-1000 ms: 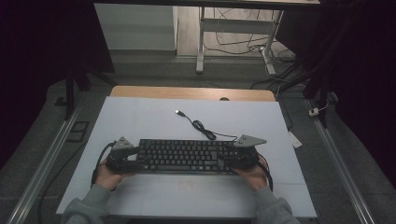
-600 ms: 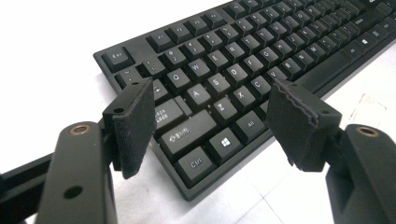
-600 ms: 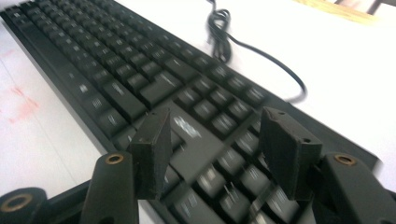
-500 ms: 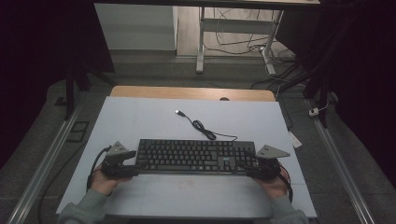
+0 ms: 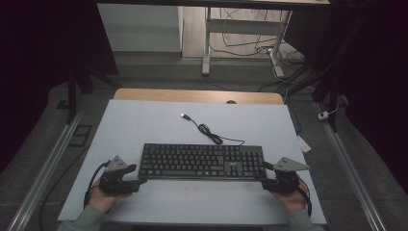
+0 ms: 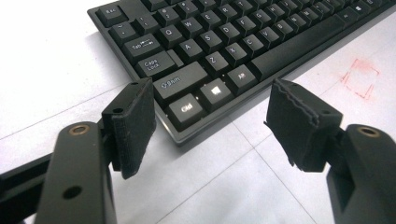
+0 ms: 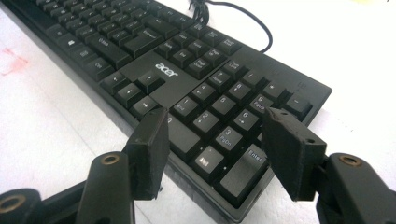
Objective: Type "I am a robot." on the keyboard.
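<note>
White bench, near edge: my left hand-held gripper (image 6: 210, 126) and right hand-held gripper (image 7: 215, 154) gape at the keyboard (image 5: 202, 161); rigid, light, best gripped by its ends.

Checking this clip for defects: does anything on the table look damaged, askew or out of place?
Mostly tidy. The keyboard lies square, its cable loose and unplugged behind it. One pad of the left gripper has a ragged, frayed edge, and faint red marks stain the table.

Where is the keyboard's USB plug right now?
In the high view, the USB plug lies on the white mat beyond the keyboard, left of centre, at the end of its looped cable.
</note>
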The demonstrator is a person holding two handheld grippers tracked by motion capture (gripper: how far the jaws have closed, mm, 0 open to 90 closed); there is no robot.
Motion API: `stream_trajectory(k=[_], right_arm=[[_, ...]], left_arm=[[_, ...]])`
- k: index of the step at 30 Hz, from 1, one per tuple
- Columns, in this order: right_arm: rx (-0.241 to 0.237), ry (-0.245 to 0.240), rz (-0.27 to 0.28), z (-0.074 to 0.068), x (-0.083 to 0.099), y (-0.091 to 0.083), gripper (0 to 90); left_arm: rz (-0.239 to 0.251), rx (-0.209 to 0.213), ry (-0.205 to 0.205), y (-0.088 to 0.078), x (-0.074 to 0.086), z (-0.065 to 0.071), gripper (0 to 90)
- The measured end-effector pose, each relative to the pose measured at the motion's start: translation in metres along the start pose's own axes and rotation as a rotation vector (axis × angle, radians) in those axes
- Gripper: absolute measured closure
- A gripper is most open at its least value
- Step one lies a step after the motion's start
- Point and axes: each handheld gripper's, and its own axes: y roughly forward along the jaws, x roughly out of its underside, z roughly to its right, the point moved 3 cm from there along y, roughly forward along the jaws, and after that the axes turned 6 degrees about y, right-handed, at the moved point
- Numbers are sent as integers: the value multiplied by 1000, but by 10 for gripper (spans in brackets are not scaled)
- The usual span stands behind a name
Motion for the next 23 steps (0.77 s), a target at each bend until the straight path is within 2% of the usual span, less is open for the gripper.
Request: stream_trajectory(k=[5, 7, 23], right_arm=[[-10, -8, 0, -1, 0, 2, 420], [1, -19, -4, -1, 0, 1, 422], [-9, -16, 7, -1, 0, 1, 426]], left_arm=[[9, -12, -4, -1, 0, -2, 324], [9, -12, -5, -1, 0, -3, 324], [10, -13, -8, 0, -1, -4, 323]])
